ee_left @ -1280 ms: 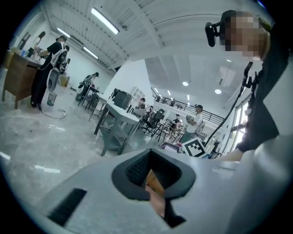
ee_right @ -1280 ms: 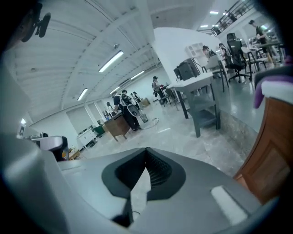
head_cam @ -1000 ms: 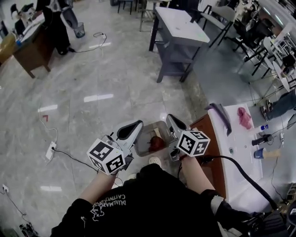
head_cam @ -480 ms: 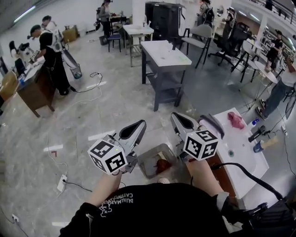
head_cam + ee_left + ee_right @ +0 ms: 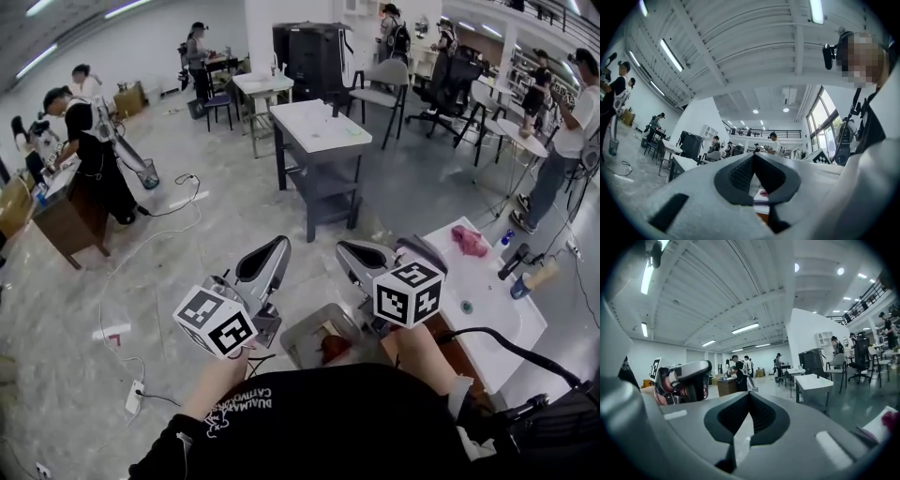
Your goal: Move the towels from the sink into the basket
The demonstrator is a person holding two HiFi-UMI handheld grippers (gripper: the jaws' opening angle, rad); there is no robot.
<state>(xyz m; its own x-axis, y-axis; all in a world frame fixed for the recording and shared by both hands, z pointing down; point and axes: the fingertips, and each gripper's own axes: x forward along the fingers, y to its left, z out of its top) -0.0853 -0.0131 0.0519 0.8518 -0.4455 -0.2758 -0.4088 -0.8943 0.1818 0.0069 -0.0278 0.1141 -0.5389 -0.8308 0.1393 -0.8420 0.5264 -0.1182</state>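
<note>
Both grippers, left [image 5: 270, 257] and right [image 5: 359, 259], lifted up off the basket [image 5: 302, 334], jaws pressed together and empty; red towel [image 5: 333, 348] sits inside, pink towel [image 5: 469, 240] still on the sink [image 5: 492, 323], so probably that one's next.

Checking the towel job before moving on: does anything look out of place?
One pink towel lies on the white sink top, not in the basket, which holds a red towel. Nothing spilled or broken shows.

Open lab hall: work tables [image 5: 314, 127], office chairs [image 5: 384, 80], ceiling strip lights [image 5: 671, 55].
</note>
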